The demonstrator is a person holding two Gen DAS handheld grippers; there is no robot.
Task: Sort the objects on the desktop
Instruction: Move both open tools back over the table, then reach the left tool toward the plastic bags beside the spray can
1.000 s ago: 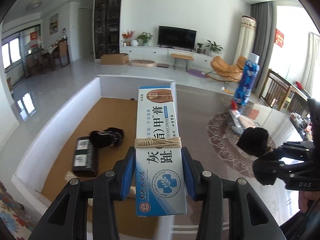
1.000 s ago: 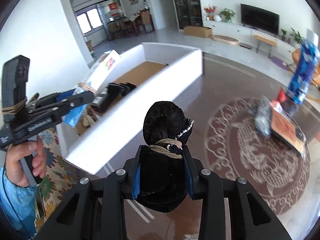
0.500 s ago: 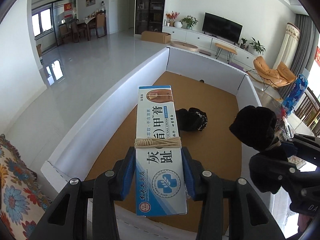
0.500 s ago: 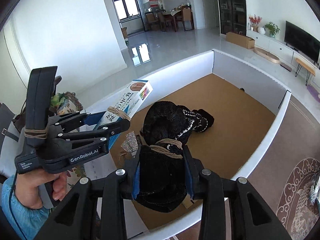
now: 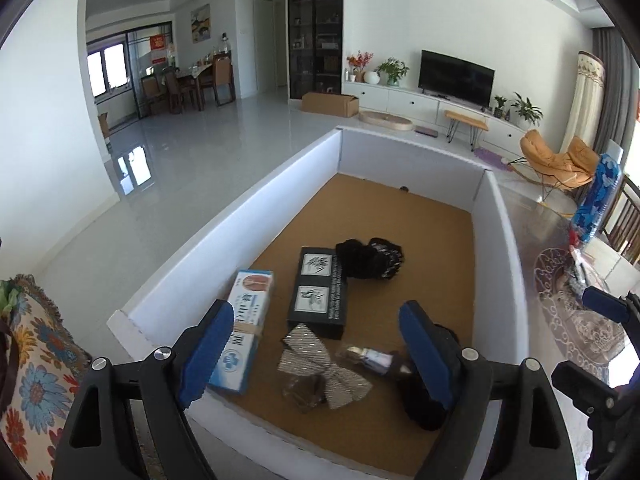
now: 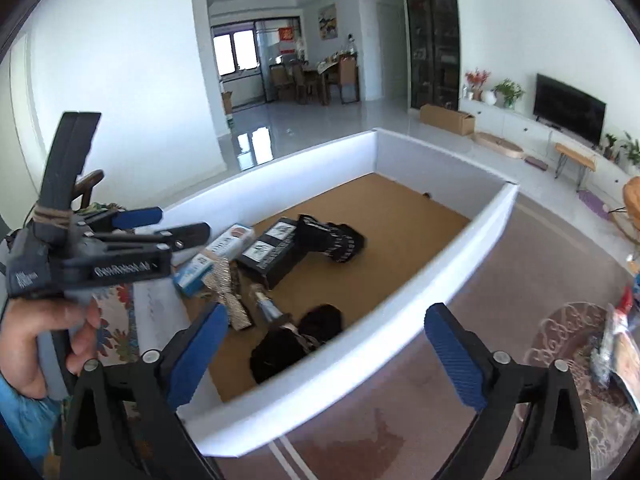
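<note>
Both tongs are over a white-walled tray point(image 5: 256, 216) with a brown floor, standing on a glossy brown desk point(image 6: 480, 360).

Left tongs point(image 5: 316, 348): jaws opening, released, nothing clamped between the blue pads. In the left wrist view, the blue-and-white ointment box point(image 5: 244, 328) lies on the tray floor along the left wall, at 9 o'clock from the tray centre, just behind the left pad. A rubber band circles the box.

Right tongs point(image 6: 320, 352): jaws opening, released, nothing clamped. In the right wrist view, the black fabric bundle point(image 6: 296, 344) lies on the tray floor against the near wall, at 6 o'clock from the tray centre, seen between the spread pads.

Other tray contents, left wrist view:
- Black gift box point(image 5: 320, 292) with two white panels, at centre, just beside the ointment box.
- Black knit item point(image 5: 372, 258) with white marks, at 12 o'clock from the gift box, touching its far corner.
- Silver bow point(image 5: 324, 364), at 6 o'clock from the gift box.
- Small wrapped item point(image 5: 372, 358), at 3 o'clock from the bow.

A hand point(image 6: 44, 340) holds the left tongs at 9 o'clock in the right wrist view.
</note>
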